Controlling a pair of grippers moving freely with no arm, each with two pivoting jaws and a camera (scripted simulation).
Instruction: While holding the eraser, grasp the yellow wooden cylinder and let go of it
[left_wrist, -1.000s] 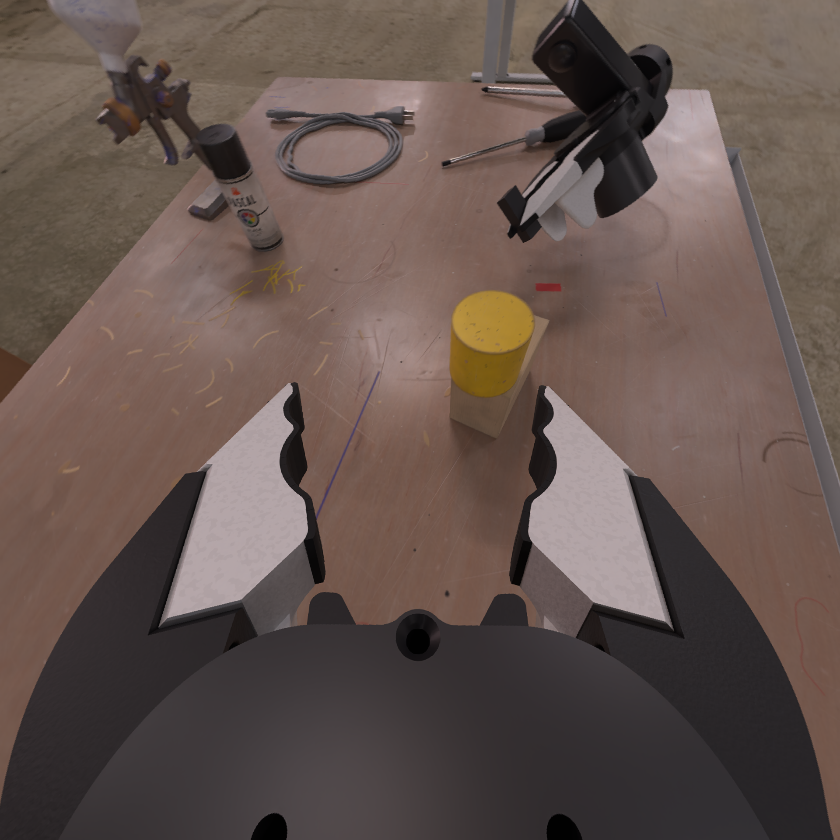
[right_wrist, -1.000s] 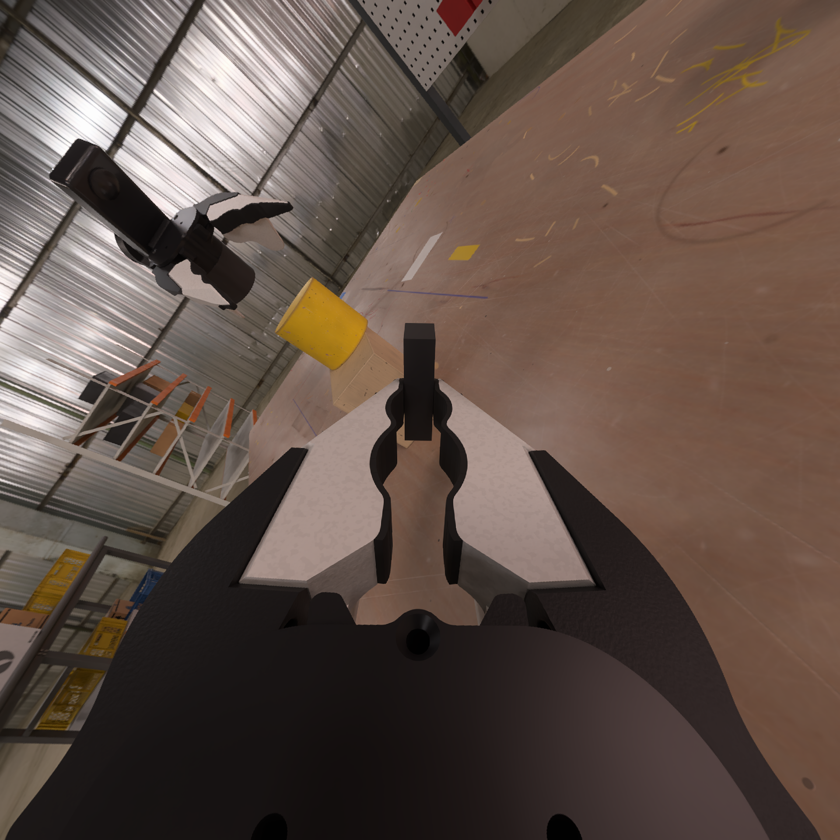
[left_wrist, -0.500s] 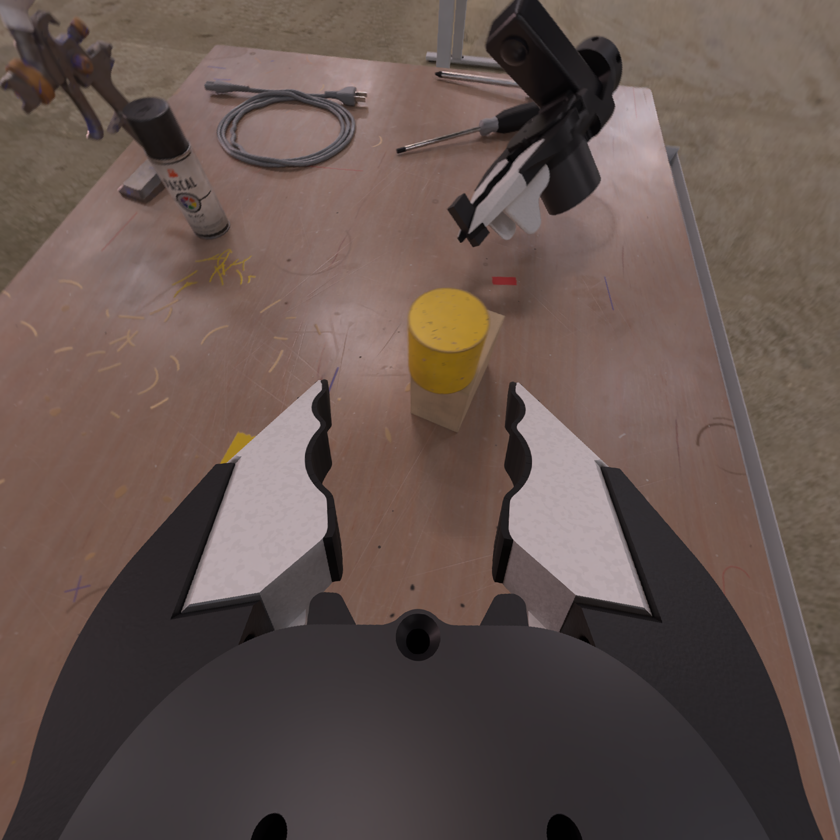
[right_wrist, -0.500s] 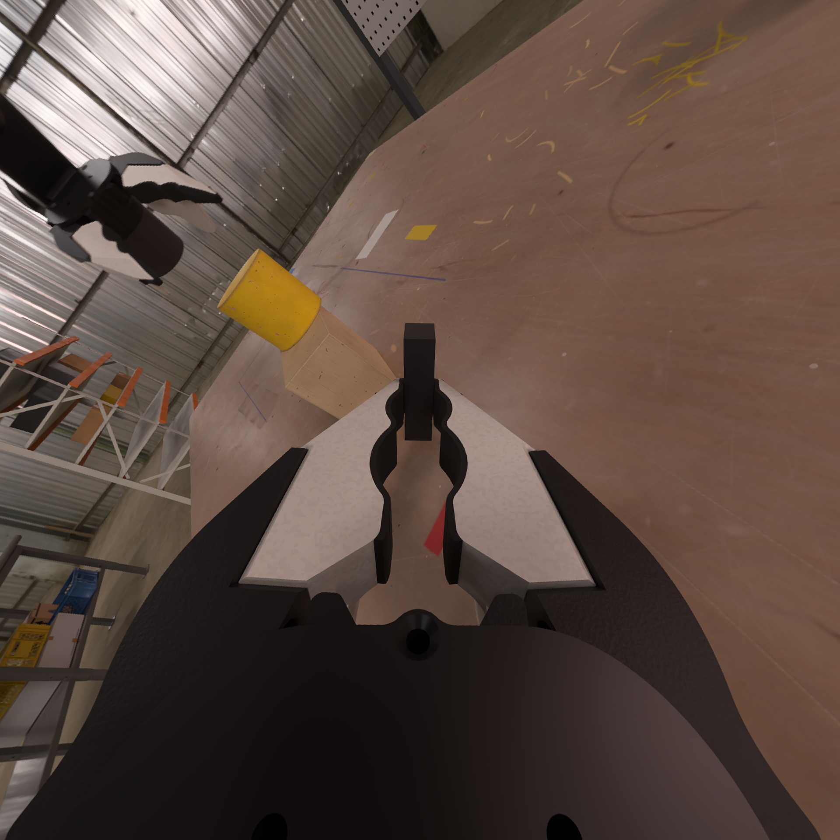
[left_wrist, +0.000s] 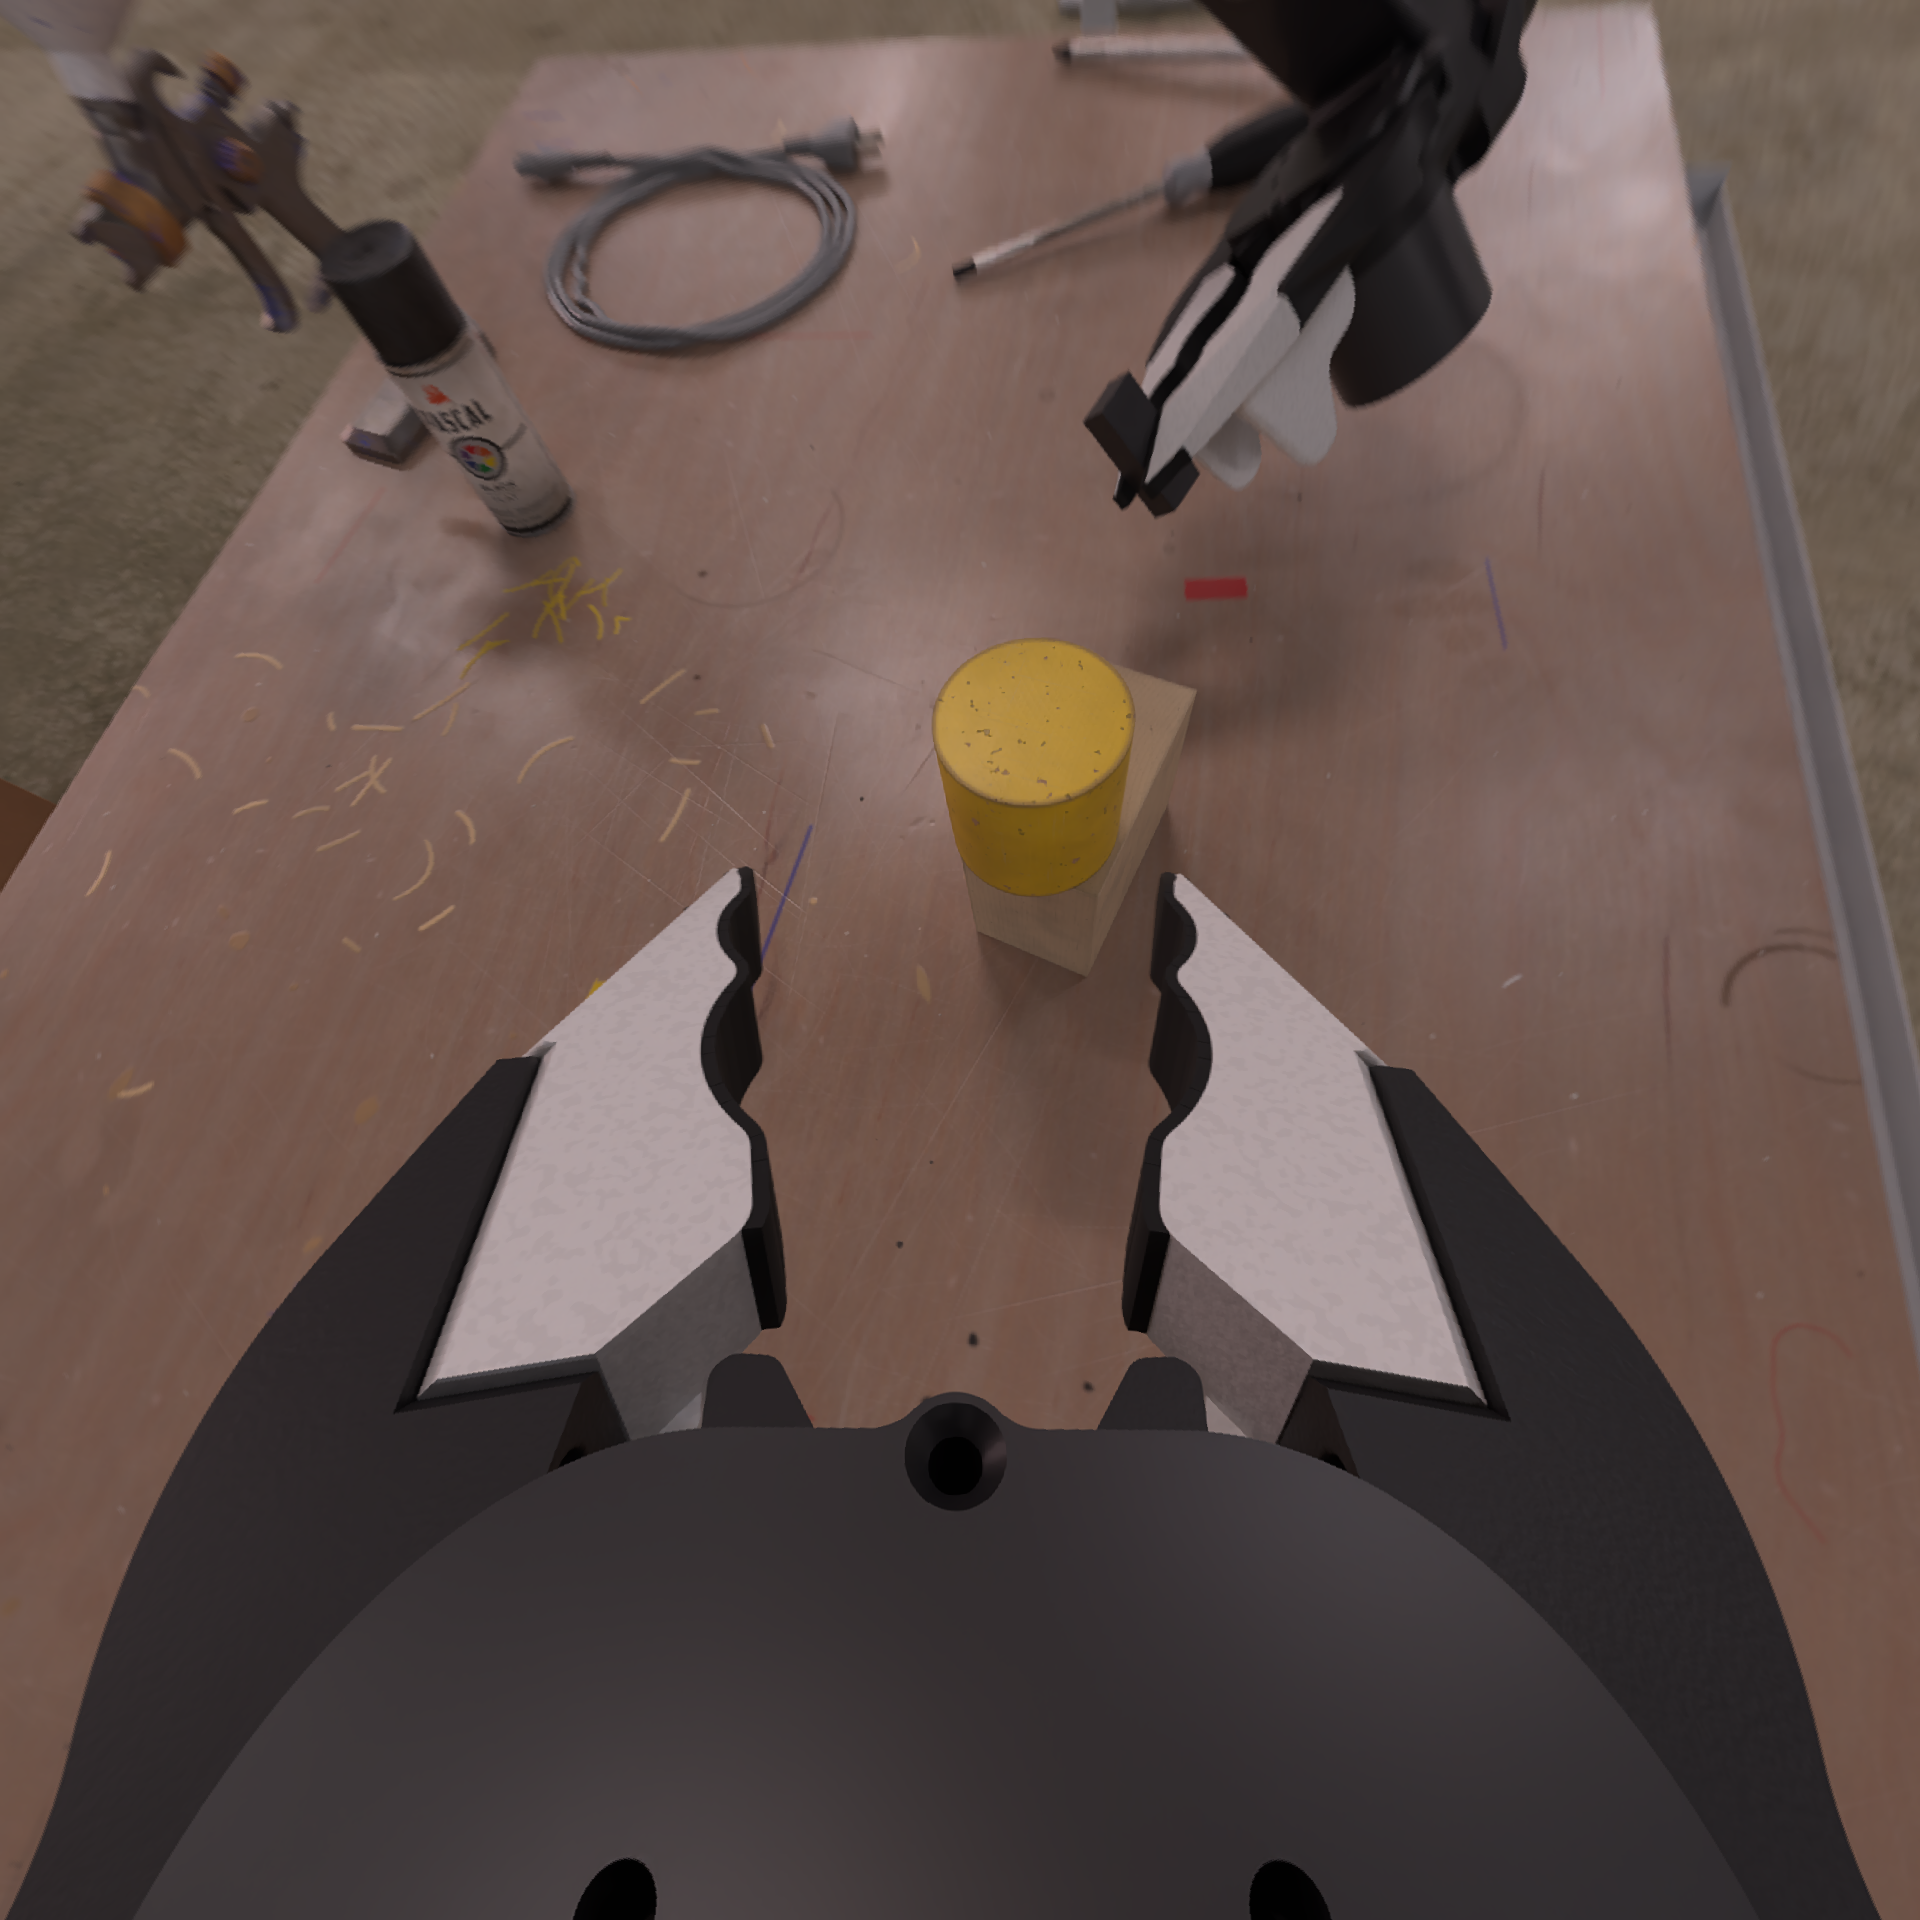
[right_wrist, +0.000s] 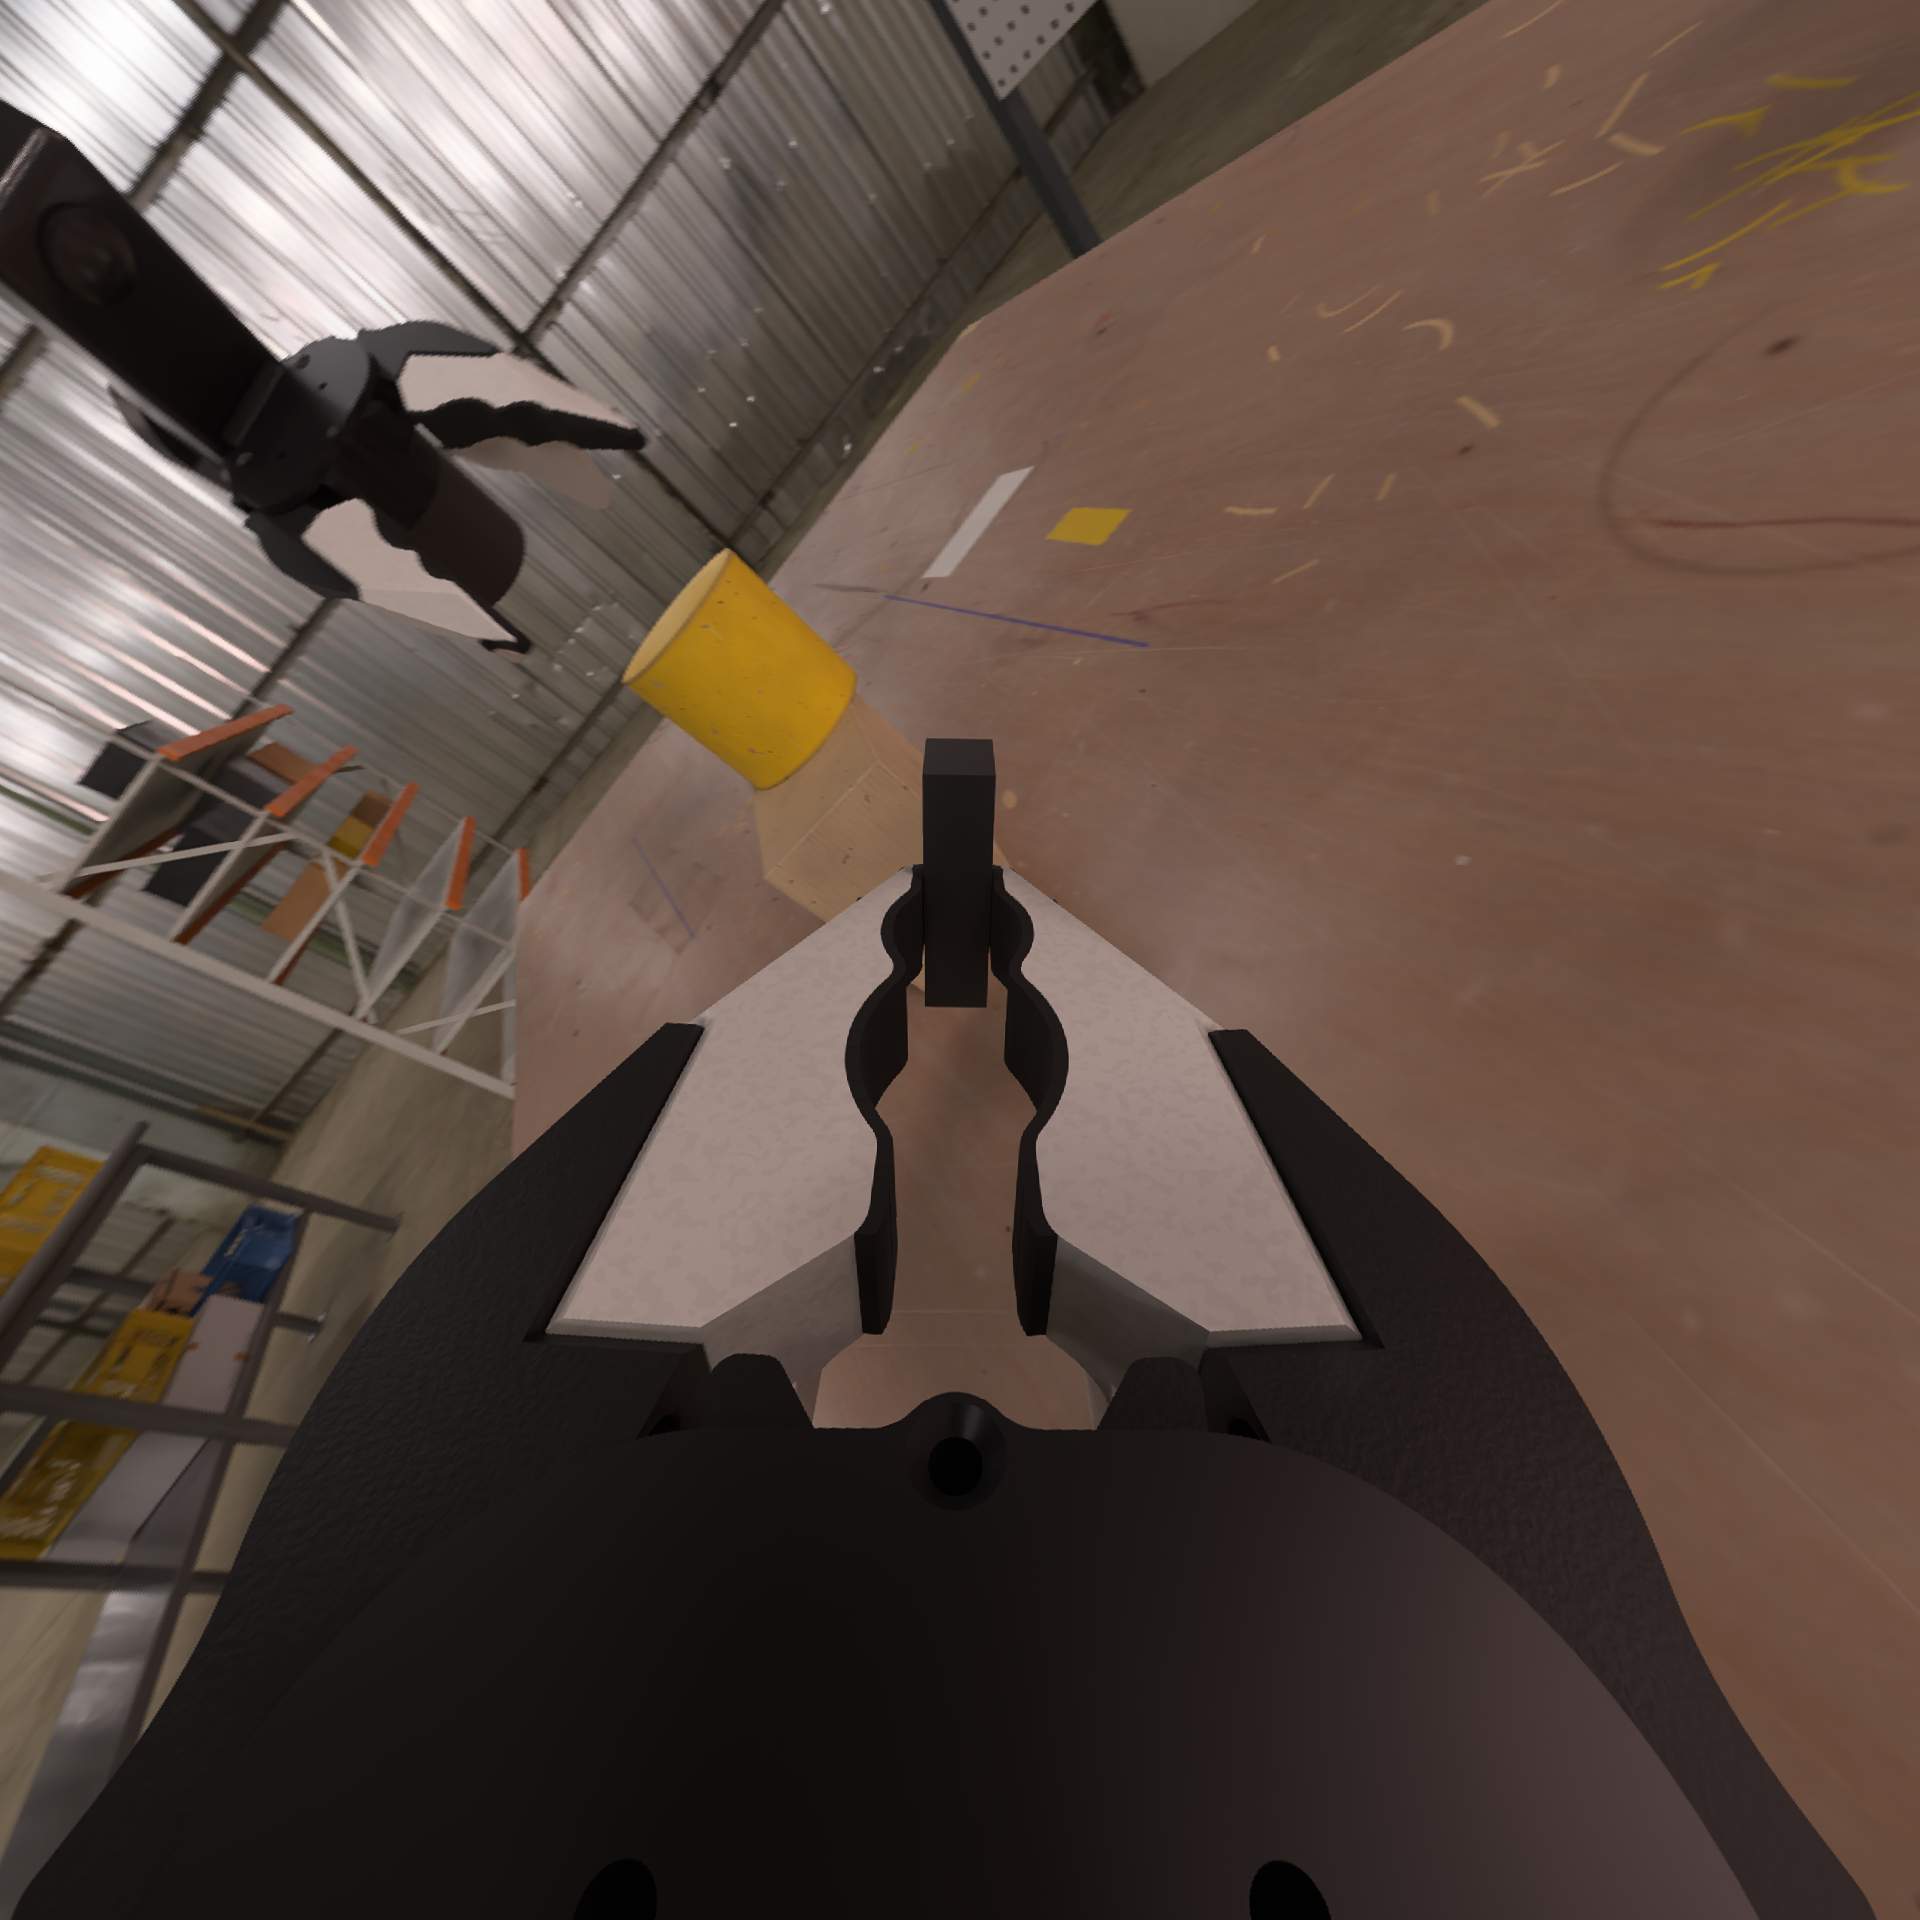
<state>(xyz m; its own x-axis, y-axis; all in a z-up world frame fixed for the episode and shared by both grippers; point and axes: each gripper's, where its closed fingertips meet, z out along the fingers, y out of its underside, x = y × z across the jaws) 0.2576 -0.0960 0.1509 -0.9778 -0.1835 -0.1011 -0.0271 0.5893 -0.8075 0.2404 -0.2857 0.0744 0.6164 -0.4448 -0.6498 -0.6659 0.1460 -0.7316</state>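
The yellow wooden cylinder (left_wrist: 1031, 765) stands upright on a pale wooden block (left_wrist: 1081, 900) near the middle of the brown table (left_wrist: 1455, 987). My left gripper (left_wrist: 954, 894) is open and empty, its fingertips just short of the block on either side. My right gripper (right_wrist: 958, 883) is shut on a black eraser (right_wrist: 958, 869) that sticks out past its fingertips. It hovers above the table beyond the cylinder (right_wrist: 744, 677), and shows in the left wrist view (left_wrist: 1153, 457) at the upper right. The left gripper also shows in the right wrist view (right_wrist: 561, 436), open above the cylinder.
A spray can (left_wrist: 457, 395) stands at the far left beside a spray gun (left_wrist: 177, 208). A coiled grey cable (left_wrist: 707, 249) and a screwdriver (left_wrist: 1101, 218) lie at the far end. A small red patch (left_wrist: 1216, 589) lies beyond the cylinder. A metal rail (left_wrist: 1787, 582) runs along the table's right edge.
My left gripper has stayed open and shifted, and now sits closer to the cylinder and block. My right gripper, still holding the eraser, now appears nearer and larger.
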